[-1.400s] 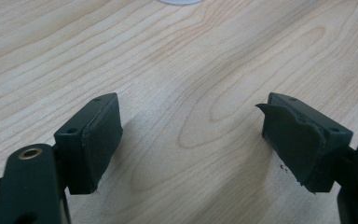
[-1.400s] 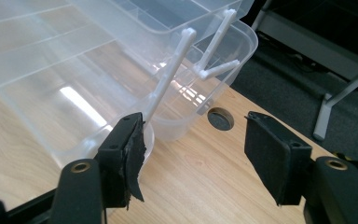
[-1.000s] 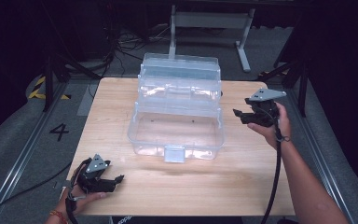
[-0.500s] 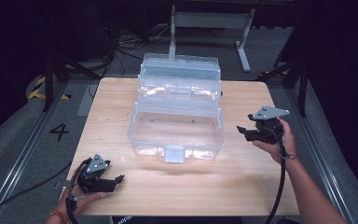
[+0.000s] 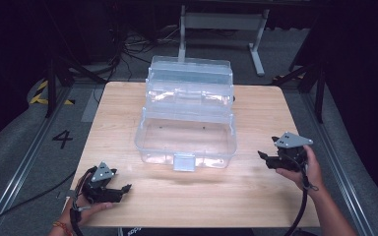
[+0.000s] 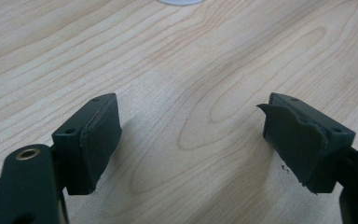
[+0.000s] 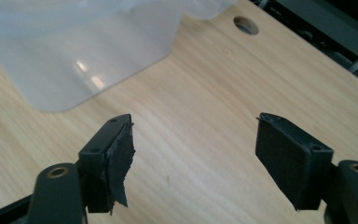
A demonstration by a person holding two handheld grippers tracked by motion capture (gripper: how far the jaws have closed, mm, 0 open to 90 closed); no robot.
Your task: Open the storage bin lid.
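Toolbox [image 5: 187, 115] work is what the scene points to: a clear plastic box stands open in the middle of the wooden table [image 5: 256, 196], its lid tipped back toward the far edge, its tiers spread and its front latch [image 5: 184, 161] facing the person.

Right gripper [image 5: 266, 158]: its jaws stand wide apart with nothing between them, and the right gripper view [image 7: 193, 156] shows bare wood in the gap, with the box's rounded clear corner [image 7: 74, 56] ahead and to the left. It hovers beside the box's right end, near but not touching it. Left gripper [image 5: 123, 188]: jaws likewise spread wide and empty, sitting low at the near left corner of the table, well apart from the box; the left gripper view [image 6: 189, 140] has only wood grain between the pads (one pad's [image 6: 291, 140] rubber facing looks torn at an edge, so grip there may be a little uneven).

The step in hand, I judge, is an approach with the right gripper toward the box. To do it well, bring the jaws in square to a rim or wall, not the slippery rounded corner, close on a thin, firm edge, and keep the left gripper ready to steady the light box, which may slide when pushed.
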